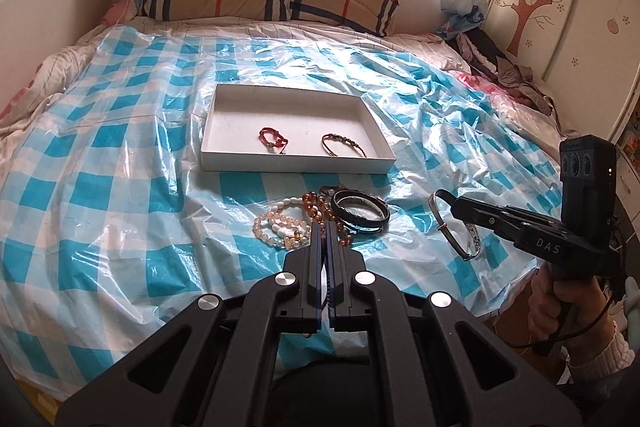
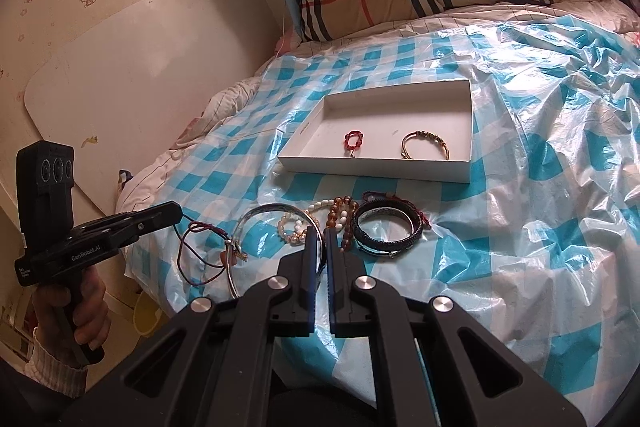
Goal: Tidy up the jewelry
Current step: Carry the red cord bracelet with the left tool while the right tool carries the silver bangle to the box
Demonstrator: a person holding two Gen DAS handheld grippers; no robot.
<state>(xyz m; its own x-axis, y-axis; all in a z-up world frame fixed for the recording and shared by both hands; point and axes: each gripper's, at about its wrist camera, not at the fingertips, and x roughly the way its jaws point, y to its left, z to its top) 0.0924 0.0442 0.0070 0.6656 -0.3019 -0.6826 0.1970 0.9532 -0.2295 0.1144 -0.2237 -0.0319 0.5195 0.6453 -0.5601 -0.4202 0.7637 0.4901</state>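
Gripping a silver bangle (image 1: 460, 227) in clenched fingers, the right gripper (image 1: 454, 205) hovers beside the pile (image 1: 320, 223), short of the box (image 1: 296, 163).

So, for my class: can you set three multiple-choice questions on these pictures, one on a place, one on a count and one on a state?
1. Where does the red bracelet lie?
A. On the pillow
B. In the pile in front of the box
C. In the white box, left of the gold-brown bracelet

2. How many bracelets are in the box?
A. One
B. Two
C. Four

3. What is the state of the right gripper?
A. Shut on a silver bangle
B. Wide open and empty
C. Shut on the pillow

Answers:
1 C, since both views show it on the box floor beside the gold-brown one.
2 B, since only those two lie inside.
3 A, since the left wrist view shows the bangle hanging from its closed tips.
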